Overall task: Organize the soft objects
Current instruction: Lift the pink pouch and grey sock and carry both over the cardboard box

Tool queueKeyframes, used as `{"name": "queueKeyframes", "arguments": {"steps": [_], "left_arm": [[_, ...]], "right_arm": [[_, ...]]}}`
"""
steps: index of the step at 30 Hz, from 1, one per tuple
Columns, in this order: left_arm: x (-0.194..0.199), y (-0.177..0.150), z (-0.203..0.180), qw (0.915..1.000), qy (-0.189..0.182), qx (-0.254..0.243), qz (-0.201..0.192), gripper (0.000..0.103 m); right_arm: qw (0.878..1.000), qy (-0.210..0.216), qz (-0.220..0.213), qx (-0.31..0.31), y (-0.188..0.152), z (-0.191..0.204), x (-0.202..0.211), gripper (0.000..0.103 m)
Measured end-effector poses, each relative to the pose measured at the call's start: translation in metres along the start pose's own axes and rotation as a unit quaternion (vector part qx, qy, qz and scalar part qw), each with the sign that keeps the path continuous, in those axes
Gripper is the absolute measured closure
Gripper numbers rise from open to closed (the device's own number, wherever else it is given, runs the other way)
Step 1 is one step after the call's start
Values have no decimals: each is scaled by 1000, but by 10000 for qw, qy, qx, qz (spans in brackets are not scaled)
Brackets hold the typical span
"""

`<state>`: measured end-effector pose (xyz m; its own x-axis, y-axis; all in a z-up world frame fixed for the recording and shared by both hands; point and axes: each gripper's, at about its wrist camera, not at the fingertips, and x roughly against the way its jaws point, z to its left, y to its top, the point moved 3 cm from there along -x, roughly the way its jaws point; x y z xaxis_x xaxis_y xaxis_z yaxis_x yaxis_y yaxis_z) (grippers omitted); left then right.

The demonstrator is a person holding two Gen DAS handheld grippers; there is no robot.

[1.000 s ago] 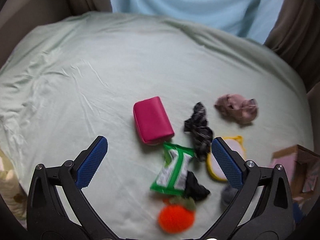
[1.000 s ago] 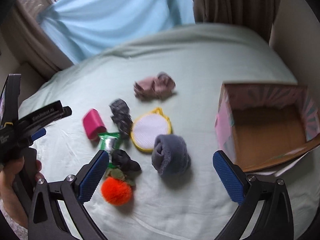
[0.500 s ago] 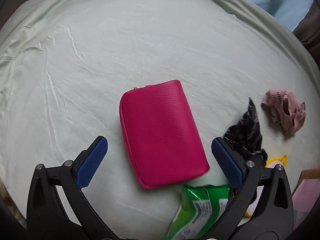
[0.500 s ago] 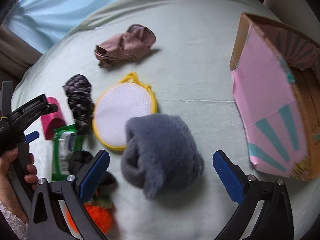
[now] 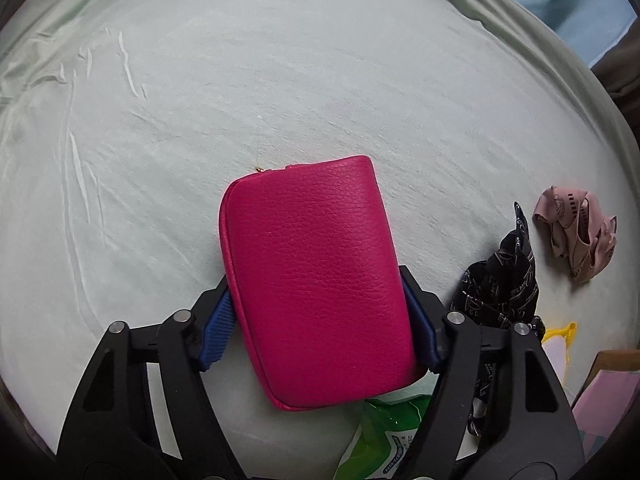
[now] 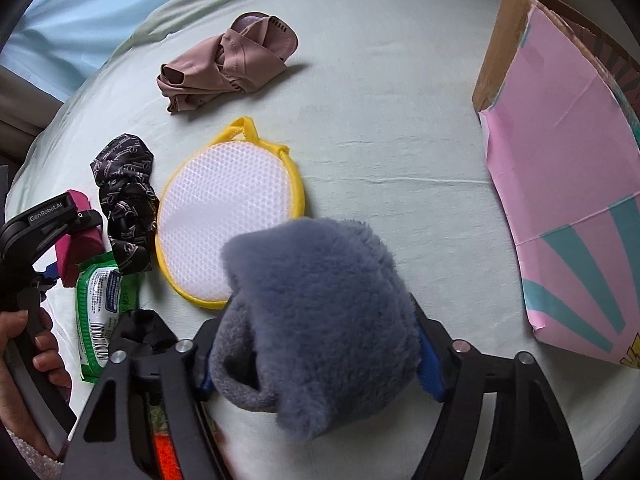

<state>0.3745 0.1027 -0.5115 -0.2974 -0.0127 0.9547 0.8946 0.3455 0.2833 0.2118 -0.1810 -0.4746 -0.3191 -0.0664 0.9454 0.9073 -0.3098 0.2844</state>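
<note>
My left gripper (image 5: 320, 332) is shut on a magenta leather pouch (image 5: 316, 280) that lies on the pale green bedsheet (image 5: 240, 80); its blue pads press both long sides. My right gripper (image 6: 316, 356) is shut on a fluffy grey sock bundle (image 6: 316, 312) on the same sheet. In the right wrist view the left gripper (image 6: 48, 224) and the pouch (image 6: 80, 240) show at the far left, with a hand on the handle.
A pink and brown cardboard box (image 6: 560, 184) stands at the right. A yellow-rimmed mesh pad (image 6: 224, 220), a black patterned cloth (image 6: 124, 200), a dusty-pink garment (image 6: 228, 60), a green wipes pack (image 6: 100, 300) and an orange pompom (image 6: 166, 456) lie on the sheet.
Both grippers moved down and forward onto their objects and closed: the left on the magenta pouch, the right on the grey sock bundle. Both were open half a second ago.
</note>
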Motion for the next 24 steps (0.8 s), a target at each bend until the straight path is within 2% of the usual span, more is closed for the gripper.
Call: {"name": "queueKeyframes", "arguments": {"steps": [4,9,18,24], "left_arm": [[7,-3,7,10000,-68,-16,-31,50],[24,-10,12,9999,-121,-52,-105,59],[88,-19,14,9986,-209,-78,-478,61],[164,-33,10,9965,-228,-123,-799,61]], "right_arm": [[9999,-43,-93,53,-1,1,5,42],[9998,31,-174,37,-1,7,12,52],[9979,273,-572,156,-5,3,61,54],[9944,476,-895,301,-3,4,119,54]]}}
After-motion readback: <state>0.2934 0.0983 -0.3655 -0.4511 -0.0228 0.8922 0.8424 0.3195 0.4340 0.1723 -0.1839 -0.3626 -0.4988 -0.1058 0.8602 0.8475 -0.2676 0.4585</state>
